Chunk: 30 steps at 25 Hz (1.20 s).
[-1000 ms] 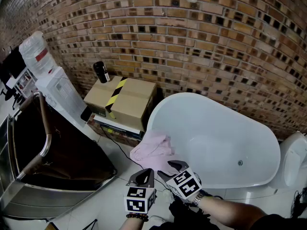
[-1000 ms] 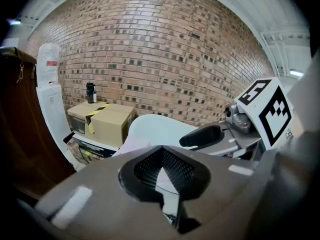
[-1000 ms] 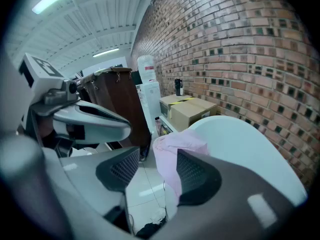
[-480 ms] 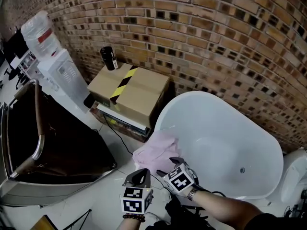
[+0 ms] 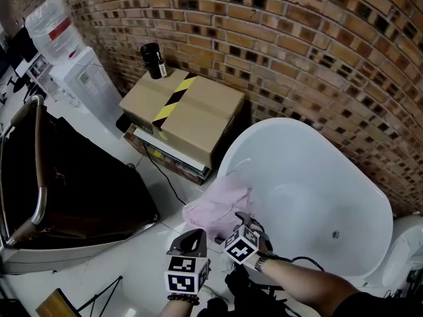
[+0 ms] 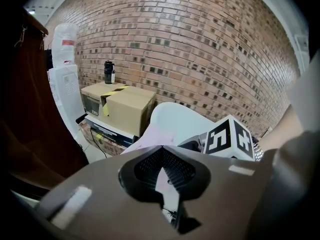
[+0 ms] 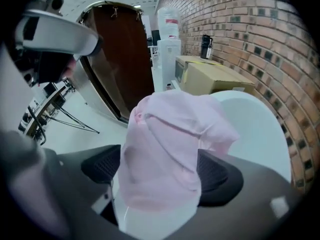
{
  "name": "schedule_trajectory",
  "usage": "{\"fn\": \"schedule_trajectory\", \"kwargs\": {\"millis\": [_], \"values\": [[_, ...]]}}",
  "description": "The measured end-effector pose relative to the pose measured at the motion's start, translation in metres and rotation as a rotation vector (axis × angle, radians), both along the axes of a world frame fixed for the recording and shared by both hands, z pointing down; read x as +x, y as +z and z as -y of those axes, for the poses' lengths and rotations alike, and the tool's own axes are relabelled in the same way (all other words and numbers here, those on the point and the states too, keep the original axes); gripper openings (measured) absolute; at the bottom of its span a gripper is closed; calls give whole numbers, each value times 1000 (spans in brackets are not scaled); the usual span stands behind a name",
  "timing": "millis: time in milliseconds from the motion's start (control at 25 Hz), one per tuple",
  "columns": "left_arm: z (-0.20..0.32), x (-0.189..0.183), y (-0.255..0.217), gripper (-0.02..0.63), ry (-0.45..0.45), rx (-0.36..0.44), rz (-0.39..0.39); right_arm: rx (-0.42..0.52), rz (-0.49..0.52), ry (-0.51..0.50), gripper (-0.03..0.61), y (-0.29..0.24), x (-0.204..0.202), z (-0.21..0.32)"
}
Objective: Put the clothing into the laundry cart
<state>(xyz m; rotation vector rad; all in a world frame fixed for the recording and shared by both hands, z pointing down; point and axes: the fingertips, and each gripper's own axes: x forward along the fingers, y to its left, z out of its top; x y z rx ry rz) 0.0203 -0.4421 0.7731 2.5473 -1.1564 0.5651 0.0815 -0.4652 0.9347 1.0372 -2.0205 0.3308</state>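
Observation:
A pink garment [image 5: 218,202] hangs over the near rim of the white bathtub [image 5: 301,177]. My right gripper [image 5: 240,219] is at the garment's lower edge. In the right gripper view its jaws [image 7: 160,171] are opening wide, with the pink garment [image 7: 170,144] hanging between the pads and not pinched. Just left of it, my left gripper [image 5: 190,239] is shut and holds nothing. In the left gripper view its tips meet [image 6: 162,163], with the garment [image 6: 156,134] ahead of them. The dark brown laundry cart [image 5: 38,197] with a metal frame stands at the left.
A taped cardboard box [image 5: 192,111] sits on a low stack against the brick wall, with a black bottle [image 5: 153,61] on its corner. A water dispenser [image 5: 73,78] stands beyond the cart. A black cable [image 5: 165,180] runs over the white floor. A toilet [image 5: 406,249] is at far right.
My right gripper has moved forward to the garment on the tub rim and its jaws have spread wider. The left gripper has stayed beside it, still shut.

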Motion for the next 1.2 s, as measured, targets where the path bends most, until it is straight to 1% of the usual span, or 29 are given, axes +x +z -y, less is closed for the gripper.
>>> {"fn": "schedule_trajectory", "kwargs": {"millis": [80, 280, 360, 440, 640, 840, 920, 1000, 1120, 1200], "values": [[7, 3, 10, 3, -5, -8, -3, -4, -16, -14, 488, 15, 0, 7], [20, 6, 30, 3, -16, -25, -5, -31, -46, -22, 491, 48, 1, 23], [23, 4, 37, 3, -22, -30, -5, -48, -35, -24, 489, 58, 0, 25], [25, 1, 42, 3, -27, -34, -6, -64, -5, -11, 458, 61, -2, 25], [24, -4, 42, 3, -40, -36, -9, -91, 89, 77, 360, 51, 0, 20], [16, -5, 28, 3, -40, -21, -12, -83, 144, 129, 294, 36, 2, 11], [12, -5, 21, 3, -40, -13, -13, -59, 144, 145, 247, 27, 6, 6], [8, -5, 14, 3, -40, -4, -14, -33, 123, 149, 160, 17, 10, 2], [0, -4, 3, 3, -39, 8, -15, -13, 96, 138, 108, 7, 12, -6], [-5, -3, -5, 3, -40, 16, -16, 0, 93, 135, 94, -3, 13, -11]]}}
